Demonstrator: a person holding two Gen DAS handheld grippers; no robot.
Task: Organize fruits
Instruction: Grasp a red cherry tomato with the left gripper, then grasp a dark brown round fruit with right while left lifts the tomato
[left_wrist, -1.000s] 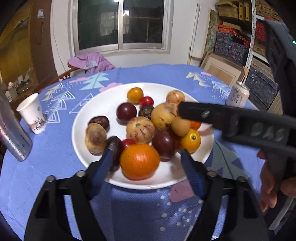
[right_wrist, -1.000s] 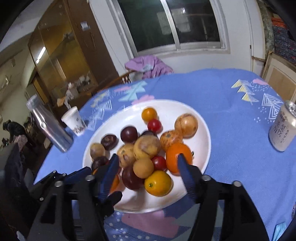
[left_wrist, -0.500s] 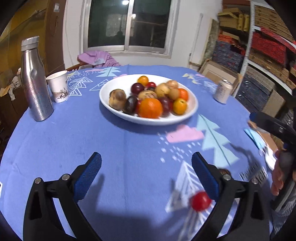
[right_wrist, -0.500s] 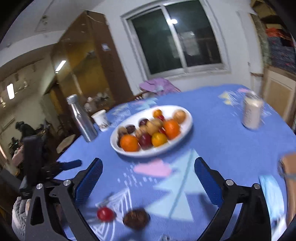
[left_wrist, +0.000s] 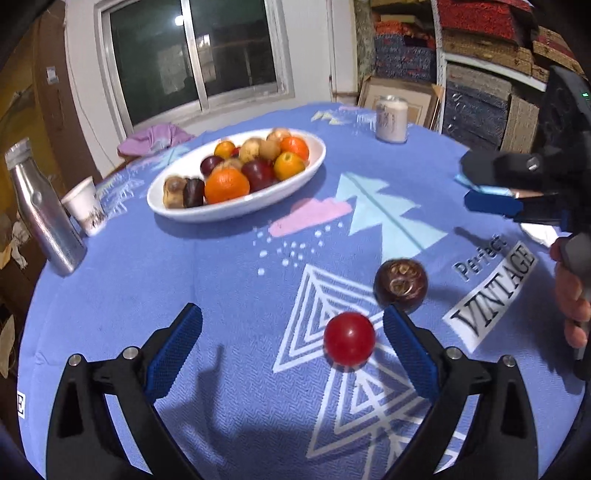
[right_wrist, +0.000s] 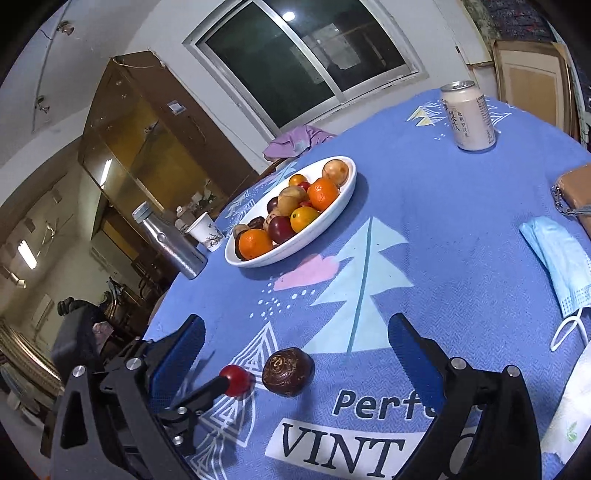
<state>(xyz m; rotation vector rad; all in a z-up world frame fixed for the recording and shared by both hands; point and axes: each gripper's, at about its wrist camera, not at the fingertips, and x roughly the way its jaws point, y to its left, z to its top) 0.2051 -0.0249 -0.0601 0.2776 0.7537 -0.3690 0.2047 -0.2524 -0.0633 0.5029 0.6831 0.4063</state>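
Note:
A white plate (left_wrist: 221, 214) (right_wrist: 295, 251) piled with oranges, plums and brown fruits stands mid-table. Nearer me, a red cherry tomato (left_wrist: 349, 343) (right_wrist: 236, 380) and a dark brown round fruit (left_wrist: 400, 286) (right_wrist: 288, 371) lie side by side on the blue cloth. My left gripper (left_wrist: 291, 350) is open, and the tomato rests loose between its fingers, close to the right one. The dark fruit lies just beyond that finger. My right gripper (right_wrist: 295, 350) (left_wrist: 491, 186) is open wide, with the dark fruit lying free between its fingers.
A steel bottle (left_wrist: 40, 210) and a paper cup (left_wrist: 85, 210) stand left of the plate. A drink can (right_wrist: 467, 118) stands at the far right. A blue face mask (right_wrist: 557, 258) and a brown case (right_wrist: 576, 192) lie at the right edge. A hand (left_wrist: 572, 295) holds the right gripper.
Both grippers have drawn back from over the plate to the near part of the table, and their jaws stand wider. The tomato and the dark fruit now lie on the cloth.

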